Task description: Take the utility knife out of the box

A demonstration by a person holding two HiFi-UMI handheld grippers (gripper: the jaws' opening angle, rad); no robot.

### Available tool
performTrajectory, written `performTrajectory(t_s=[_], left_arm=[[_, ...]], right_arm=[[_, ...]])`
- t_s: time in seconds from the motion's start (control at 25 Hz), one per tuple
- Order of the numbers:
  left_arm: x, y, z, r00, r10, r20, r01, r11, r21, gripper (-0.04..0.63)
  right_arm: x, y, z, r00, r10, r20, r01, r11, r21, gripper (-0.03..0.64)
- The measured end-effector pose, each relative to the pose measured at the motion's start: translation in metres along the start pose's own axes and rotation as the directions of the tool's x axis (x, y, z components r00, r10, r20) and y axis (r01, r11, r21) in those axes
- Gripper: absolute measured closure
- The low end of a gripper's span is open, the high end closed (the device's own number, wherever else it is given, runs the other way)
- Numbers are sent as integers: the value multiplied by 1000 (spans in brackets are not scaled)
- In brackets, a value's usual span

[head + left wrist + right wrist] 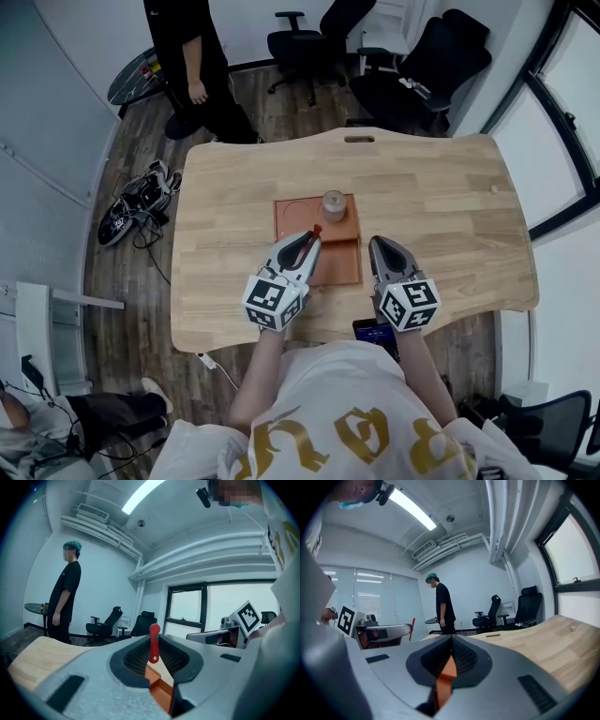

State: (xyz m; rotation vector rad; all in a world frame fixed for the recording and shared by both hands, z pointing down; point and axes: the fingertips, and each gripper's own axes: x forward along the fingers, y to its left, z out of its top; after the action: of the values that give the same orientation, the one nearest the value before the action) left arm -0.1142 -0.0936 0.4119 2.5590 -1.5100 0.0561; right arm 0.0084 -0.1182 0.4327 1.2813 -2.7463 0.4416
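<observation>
Surface: pale wooden table (450,197) in an office.
Left gripper (309,240): jaws clamped on the red utility knife (153,645) — its end pokes past the tips, over the box.
Right gripper (379,246): jaws closed, nothing between them.
Box (342,267): orange, just beneath both grippers — a small roll (334,203) inside.

The desk (441,197) is pale, streaky wood grain, and the box (345,267) at mid-frame is burnt orange. The utility knife (316,230) is bright red. The left gripper (312,236) and right gripper (378,244) are light grey with black fingers (136,659); their cubes (277,298) carry black-and-white squares. At upper left, a person (192,56) wears black.
</observation>
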Motion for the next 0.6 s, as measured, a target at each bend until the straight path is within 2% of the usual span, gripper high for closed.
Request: performTrajectory(t_s=[0.2,0.6], left_arm=[[4,-5,-3,999,-17,-35,19,998,57,538],[4,1,-1,1000,-15,-22,16,999,46,538]], right_arm=[[4,3,-2,1000,9,-10,-9,1000,0,606],[8,2,-5,1000,9,-12,-9,1000,5,606]])
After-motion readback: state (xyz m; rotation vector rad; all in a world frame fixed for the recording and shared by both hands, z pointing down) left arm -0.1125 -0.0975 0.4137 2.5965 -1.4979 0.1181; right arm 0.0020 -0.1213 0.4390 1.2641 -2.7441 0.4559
